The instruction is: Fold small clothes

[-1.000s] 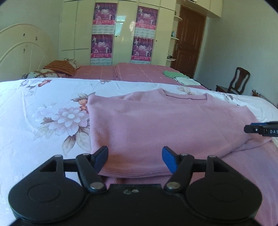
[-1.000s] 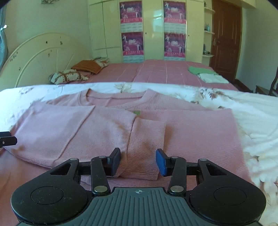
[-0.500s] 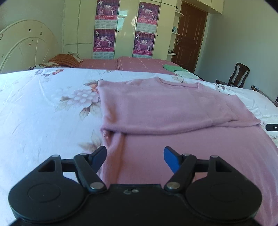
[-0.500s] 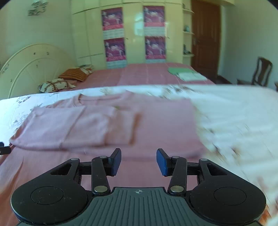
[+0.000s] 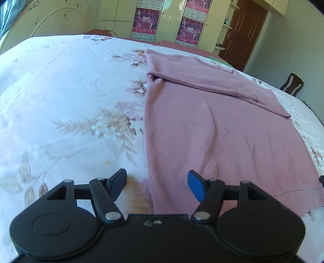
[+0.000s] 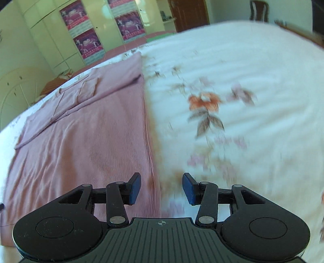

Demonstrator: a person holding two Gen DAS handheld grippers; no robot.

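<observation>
A pink ribbed sweater (image 5: pixel 212 125) lies flat on the flowered bedspread (image 5: pixel 66 97), its sleeves folded across the chest at the far end. My left gripper (image 5: pixel 157 187) hovers over the sweater's left side edge near the hem; its jaws are closing, with the edge of the cloth below the gap and no pad pressing on it. In the right wrist view the same sweater (image 6: pixel 85 137) fills the left half. My right gripper (image 6: pixel 161 188) stands open over the sweater's right side edge, blue pads apart and holding nothing.
The flowered bedspread (image 6: pixel 232 101) stretches wide to the right of the sweater. Behind stand a cream wardrobe with purple posters (image 5: pixel 145 18), a curved headboard (image 5: pixel 50 22), a brown door (image 5: pixel 245 30) and a wooden chair (image 5: pixel 291 84).
Both grippers have pulled back from the folded sleeves towards the hem and moved apart, the left to the sweater's left edge, the right to its right edge. Both views have tilted.
</observation>
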